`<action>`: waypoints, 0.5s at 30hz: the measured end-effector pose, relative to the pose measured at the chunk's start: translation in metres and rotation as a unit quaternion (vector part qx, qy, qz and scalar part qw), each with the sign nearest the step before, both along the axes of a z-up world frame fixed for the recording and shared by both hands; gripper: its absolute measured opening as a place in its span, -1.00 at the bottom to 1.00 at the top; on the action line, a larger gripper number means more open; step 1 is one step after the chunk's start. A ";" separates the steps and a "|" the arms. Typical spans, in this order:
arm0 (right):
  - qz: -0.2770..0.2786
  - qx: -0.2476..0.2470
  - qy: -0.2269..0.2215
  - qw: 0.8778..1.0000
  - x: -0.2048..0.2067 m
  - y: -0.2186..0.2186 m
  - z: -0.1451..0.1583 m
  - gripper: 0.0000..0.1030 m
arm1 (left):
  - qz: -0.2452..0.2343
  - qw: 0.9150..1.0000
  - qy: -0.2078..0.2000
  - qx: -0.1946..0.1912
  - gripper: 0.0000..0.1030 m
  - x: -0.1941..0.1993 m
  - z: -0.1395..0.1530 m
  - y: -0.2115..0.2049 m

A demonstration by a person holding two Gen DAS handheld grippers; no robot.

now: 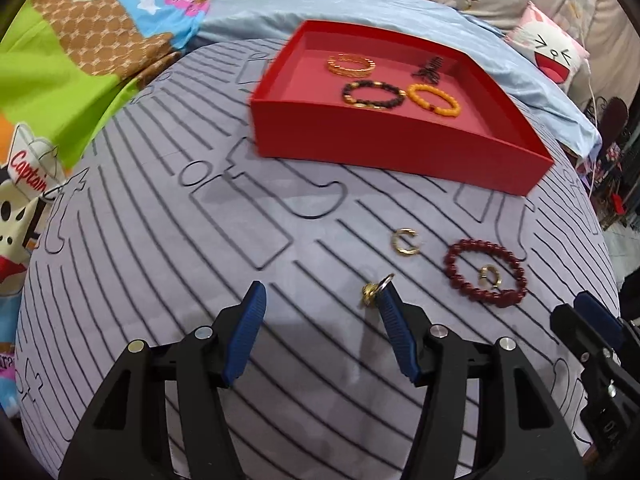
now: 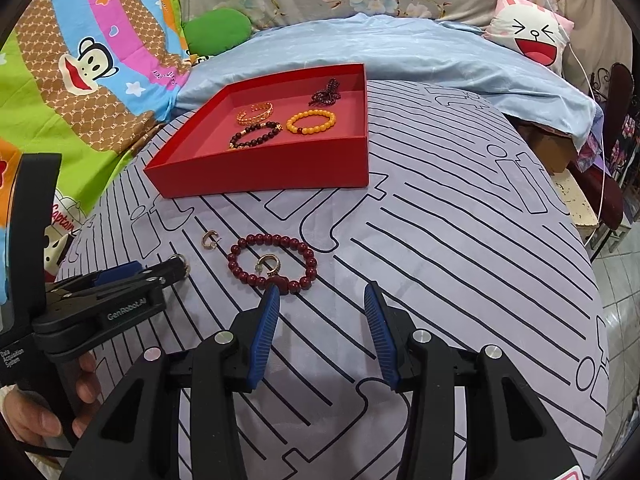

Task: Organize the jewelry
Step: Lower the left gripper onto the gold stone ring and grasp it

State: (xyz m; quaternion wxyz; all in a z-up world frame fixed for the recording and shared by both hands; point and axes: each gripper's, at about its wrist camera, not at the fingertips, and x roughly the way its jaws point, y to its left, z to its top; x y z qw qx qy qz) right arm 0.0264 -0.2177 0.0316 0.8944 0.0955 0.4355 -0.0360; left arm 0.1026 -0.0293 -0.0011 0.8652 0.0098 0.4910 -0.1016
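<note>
My left gripper [image 1: 320,296] stands open over the striped grey mat [image 1: 160,240]. A small gold ring [image 1: 376,291] lies right at the tip of its right finger, outside the pads. My right gripper [image 2: 322,290] is open too, and its left fingertip [image 2: 274,294] sits at the knot of a dark red bead bracelet [image 2: 240,264]. One gold earring [image 2: 270,264] lies inside that bracelet, another [image 2: 210,239] lies just left of it. The red tray [image 2: 260,176] holds a gold bangle [image 2: 256,114], a dark bead bracelet [image 2: 252,136], an orange bead bracelet [image 2: 310,122] and a dark bow piece [image 2: 325,96].
The mat covers a rounded surface with a light blue sheet [image 2: 400,52] behind it. A colourful cartoon blanket [image 2: 80,80] lies to the left and a cat-face pillow [image 2: 528,36] at the back right. A hand [image 2: 48,412] holds the left gripper's handle.
</note>
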 end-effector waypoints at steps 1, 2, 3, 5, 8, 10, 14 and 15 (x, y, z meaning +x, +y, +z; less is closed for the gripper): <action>0.000 0.000 0.000 1.000 0.000 0.001 0.000 -0.16 | 0.005 1.000 0.000 0.001 0.07 0.001 0.000 0.004; 0.001 0.001 0.001 1.000 0.001 0.001 -0.001 -0.16 | 0.007 1.000 0.000 0.002 0.07 0.001 0.000 0.006; 0.003 0.001 0.001 1.000 0.002 0.002 -0.001 -0.16 | 0.009 1.000 0.000 0.003 0.07 0.001 -0.001 0.008; 0.005 0.001 0.002 1.000 0.002 0.004 -0.002 -0.16 | 0.010 1.000 -0.001 0.004 0.07 0.001 -0.001 0.010; 0.009 0.001 0.003 1.000 0.003 0.007 -0.003 -0.16 | 0.006 1.000 -0.003 0.000 0.06 0.002 0.000 0.009; 0.011 0.001 0.003 1.000 0.004 0.009 -0.003 -0.16 | 0.001 1.000 -0.004 -0.004 0.05 0.003 0.000 0.006; 0.013 0.000 0.004 1.000 0.005 0.011 -0.003 -0.16 | -0.015 1.000 -0.008 -0.012 -0.15 0.006 0.001 -0.002; 0.013 0.000 0.004 1.000 0.005 0.011 -0.003 -0.16 | -0.019 1.000 -0.007 -0.012 -0.21 0.007 0.000 -0.004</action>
